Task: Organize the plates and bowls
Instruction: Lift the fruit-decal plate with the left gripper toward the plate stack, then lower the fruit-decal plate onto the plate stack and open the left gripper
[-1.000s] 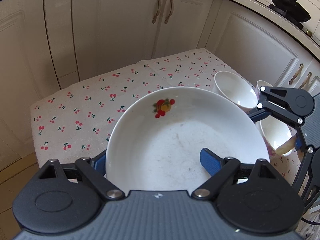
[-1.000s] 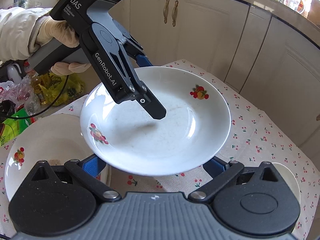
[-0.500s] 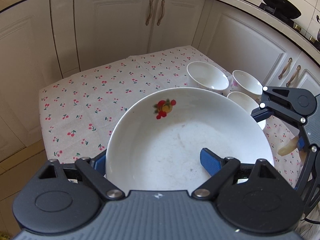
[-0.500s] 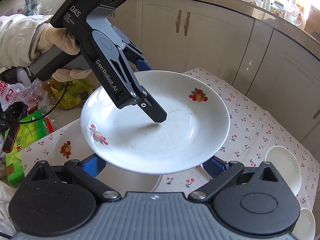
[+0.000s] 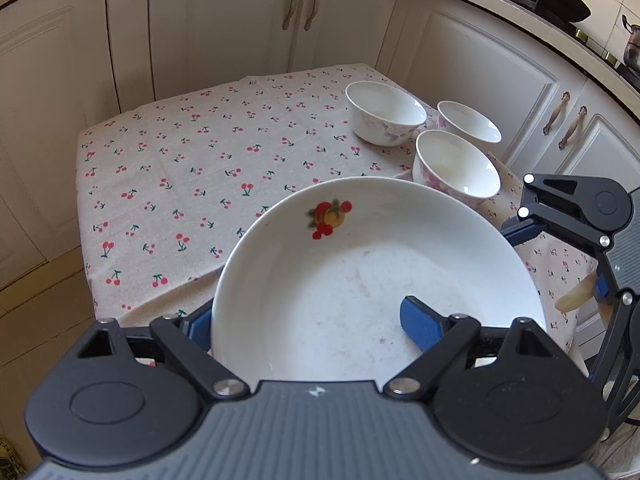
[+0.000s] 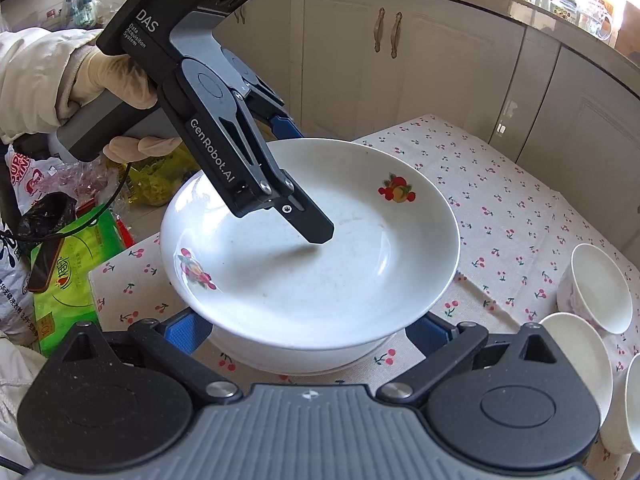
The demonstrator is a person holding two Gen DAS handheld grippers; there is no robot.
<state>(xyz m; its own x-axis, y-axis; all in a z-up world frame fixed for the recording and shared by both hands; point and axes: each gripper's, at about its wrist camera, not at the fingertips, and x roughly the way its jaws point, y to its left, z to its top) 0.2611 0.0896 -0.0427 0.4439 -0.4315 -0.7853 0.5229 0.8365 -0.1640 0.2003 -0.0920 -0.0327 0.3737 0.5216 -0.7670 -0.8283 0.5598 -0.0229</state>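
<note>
My left gripper [image 5: 308, 320] is shut on the rim of a white deep plate [image 5: 360, 280] with a fruit print, one finger inside and one under it. In the right wrist view the same plate [image 6: 320, 248] hangs just above another white plate [image 6: 296, 354] on the cherry tablecloth, held by the left gripper [image 6: 296, 208]. My right gripper [image 6: 308, 326] is open, its blue fingers [image 6: 186, 326] either side below the held plate, holding nothing. Three white bowls [image 5: 384, 116] [image 5: 468, 126] [image 5: 456, 168] stand at the table's far right.
The table with the cherry cloth [image 5: 180, 168] stands among cream kitchen cabinets [image 5: 224, 20]. Bags and packets [image 6: 60, 264] lie on the floor at the table's left end. The bowls also show at the right edge of the right wrist view [image 6: 600, 288].
The held plate has travelled across the table and now sits over the plate lying on the cloth. Both views have pulled back, and all three bowls have come into sight.
</note>
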